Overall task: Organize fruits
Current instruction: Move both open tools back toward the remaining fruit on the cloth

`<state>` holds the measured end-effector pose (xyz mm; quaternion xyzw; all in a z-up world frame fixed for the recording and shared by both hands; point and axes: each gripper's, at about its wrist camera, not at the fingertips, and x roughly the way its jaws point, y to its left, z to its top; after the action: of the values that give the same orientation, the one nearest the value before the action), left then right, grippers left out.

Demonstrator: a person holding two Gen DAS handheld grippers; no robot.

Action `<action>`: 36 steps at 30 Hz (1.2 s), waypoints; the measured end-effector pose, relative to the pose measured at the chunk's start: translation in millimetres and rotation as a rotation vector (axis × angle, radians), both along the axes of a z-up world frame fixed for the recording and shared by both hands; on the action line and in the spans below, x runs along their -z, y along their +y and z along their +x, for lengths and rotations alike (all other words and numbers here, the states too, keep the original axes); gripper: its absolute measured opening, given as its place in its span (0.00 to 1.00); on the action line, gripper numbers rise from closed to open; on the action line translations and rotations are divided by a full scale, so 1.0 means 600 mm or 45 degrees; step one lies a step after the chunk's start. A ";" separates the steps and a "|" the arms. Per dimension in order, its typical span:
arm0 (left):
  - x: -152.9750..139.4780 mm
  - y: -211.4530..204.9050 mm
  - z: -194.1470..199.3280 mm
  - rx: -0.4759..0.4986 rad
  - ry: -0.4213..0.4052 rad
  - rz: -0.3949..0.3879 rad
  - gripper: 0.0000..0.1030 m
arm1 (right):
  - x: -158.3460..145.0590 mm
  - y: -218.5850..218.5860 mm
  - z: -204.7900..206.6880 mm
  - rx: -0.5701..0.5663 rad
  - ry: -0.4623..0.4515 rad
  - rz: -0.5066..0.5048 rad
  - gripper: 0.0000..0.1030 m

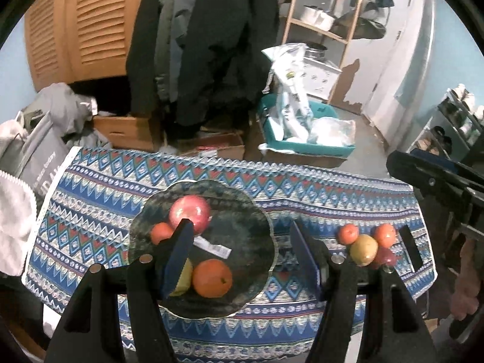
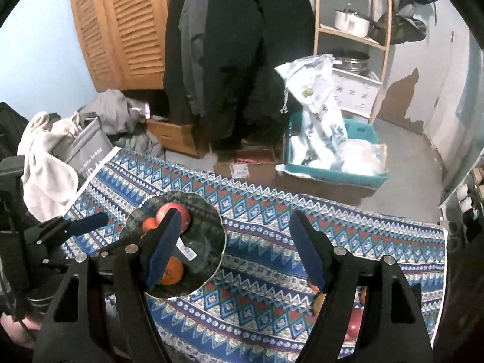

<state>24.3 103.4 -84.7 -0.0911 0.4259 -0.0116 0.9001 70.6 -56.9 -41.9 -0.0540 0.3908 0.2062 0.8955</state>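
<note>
Fruit sits in two groups on the patterned tablecloth (image 1: 302, 187). Group one, on the dark scalloped plate (image 1: 260, 242): a red apple (image 1: 193, 211) at the far side, a small orange fruit (image 1: 161, 232) touching it on the left, a large orange (image 1: 211, 277) at the near side, and a yellowish fruit (image 1: 184, 278) just beside the orange, half hidden behind a blue pad. A white label (image 1: 213, 247) lies on the plate between apple and orange. Group two, loose on the cloth to the right of the plate, well apart from it: a yellow-green fruit (image 1: 364, 249) in front, two small orange fruits (image 1: 348, 233) (image 1: 384, 234) behind it, a red fruit (image 1: 387, 257) tucked at its right.

Left tongs (image 1: 242, 257) hang above the plate's right half, jaws parted, nothing between the pads. Right tongs (image 2: 239, 251) hang over bare cloth right of the plate, jaws likewise parted and empty.

Beyond the table edge: teal tray (image 1: 317, 148) with plastic bags, cardboard boxes, dark coats (image 1: 205, 45), wooden shelf (image 1: 326, 30).
</note>
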 end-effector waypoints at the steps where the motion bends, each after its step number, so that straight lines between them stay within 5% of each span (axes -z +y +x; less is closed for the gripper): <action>1: -0.004 -0.006 0.000 0.009 -0.007 -0.003 0.66 | -0.003 -0.004 -0.001 0.004 -0.003 0.004 0.73; 15: -0.035 -0.113 0.012 0.145 -0.045 0.021 0.70 | -0.044 -0.120 -0.031 0.133 -0.055 0.057 0.73; 36: -0.019 -0.274 0.037 0.318 0.024 0.055 0.74 | -0.021 -0.298 -0.058 0.344 -0.040 0.066 0.73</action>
<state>46.5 -61.2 -73.5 -0.0181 0.4426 -0.1133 0.8894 35.6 -235.7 -29.4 0.0190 0.3750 0.0930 0.9222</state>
